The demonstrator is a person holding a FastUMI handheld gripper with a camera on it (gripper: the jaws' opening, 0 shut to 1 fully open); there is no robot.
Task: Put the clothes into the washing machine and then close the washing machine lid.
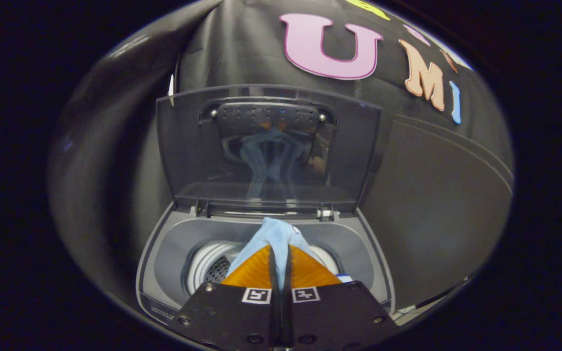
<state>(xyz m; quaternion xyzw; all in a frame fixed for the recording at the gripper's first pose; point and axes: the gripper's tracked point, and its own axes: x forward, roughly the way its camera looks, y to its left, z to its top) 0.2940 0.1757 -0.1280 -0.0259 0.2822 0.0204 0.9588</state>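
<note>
In the gripper view, one gripper [281, 258] at the bottom center has its two fingers nearly closed, pinching one light blue garment [273, 235] that bulges just ahead of them. Below it is one washing machine [164, 273] with its drum [208, 265] open. Its single lid [266, 146] stands upright at center, reflecting the garment.

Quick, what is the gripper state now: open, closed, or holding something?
Gripper: closed on the light blue cloth, held above the open washing machine drum.
</note>
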